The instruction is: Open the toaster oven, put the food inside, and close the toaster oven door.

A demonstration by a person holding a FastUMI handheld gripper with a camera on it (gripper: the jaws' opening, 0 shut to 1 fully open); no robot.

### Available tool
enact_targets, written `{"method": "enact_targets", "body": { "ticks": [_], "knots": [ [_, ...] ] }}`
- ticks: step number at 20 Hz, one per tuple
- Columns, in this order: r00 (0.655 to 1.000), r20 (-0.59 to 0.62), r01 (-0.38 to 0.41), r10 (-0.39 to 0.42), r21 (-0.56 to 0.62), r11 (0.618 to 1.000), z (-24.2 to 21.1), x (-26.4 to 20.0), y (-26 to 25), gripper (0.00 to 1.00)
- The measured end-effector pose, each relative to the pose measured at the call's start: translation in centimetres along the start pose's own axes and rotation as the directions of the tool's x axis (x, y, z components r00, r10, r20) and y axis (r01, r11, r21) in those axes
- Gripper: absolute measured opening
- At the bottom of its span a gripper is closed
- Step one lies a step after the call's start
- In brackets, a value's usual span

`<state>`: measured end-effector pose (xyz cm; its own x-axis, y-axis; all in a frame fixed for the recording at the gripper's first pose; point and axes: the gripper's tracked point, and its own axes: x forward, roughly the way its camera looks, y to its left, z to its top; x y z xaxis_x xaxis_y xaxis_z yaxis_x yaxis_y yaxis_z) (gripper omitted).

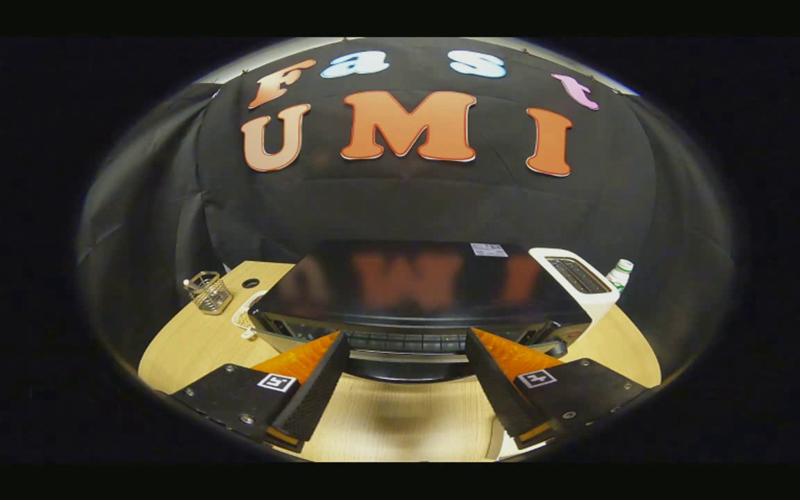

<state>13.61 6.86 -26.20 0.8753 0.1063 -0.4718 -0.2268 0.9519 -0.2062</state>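
Toaster oven point(414, 292), black and glossy, sits on the wooden table point(192, 340) just ahead of the gripper point(407, 347). Its flat top is so shiny that it mirrors the booth wall behind it as blurred orange shapes. Near the back right of that top lies a small pale sticker point(489, 250); its print is too small to read. Below the top's front edge runs a row of vent slots, then a pale bar that looks like the door handle point(405, 355), and under it a dark curved part of the door. Whether the door is fully closed cannot be told from this angle.

The gripper's two fingers stand wide apart, released and holding nothing, with their tips close to the oven's front edge on either side of the handle bar. Each finger body carries a small square black-and-white marker point(277, 382); it holds a pattern, not words.

To the right of the oven, touching or just beside it, stands a white slot toaster point(577, 278), and beyond that a small white bottle point(619, 274) with a green-marked label that cannot be read. To the left of the oven a wire mesh cup point(209, 292) stands on the table, with a round hole point(251, 283) in the tabletop near it and a white object point(244, 319) partly hidden against the oven's left side.
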Motion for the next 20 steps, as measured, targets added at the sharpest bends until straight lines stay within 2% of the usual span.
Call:
{"method": "enact_targets", "body": {
  "ticks": [9, 20],
  "knots": [
    [0.999, -0.055, -0.002, 0.0, -0.043, 0.999, -7.2, -4.9, 0.5, 1.0],
    [0.988, -0.153, -0.032, 0.029, -0.021, 0.999, -15.6, -5.3, 1.1, 1.0]
  ]
}}
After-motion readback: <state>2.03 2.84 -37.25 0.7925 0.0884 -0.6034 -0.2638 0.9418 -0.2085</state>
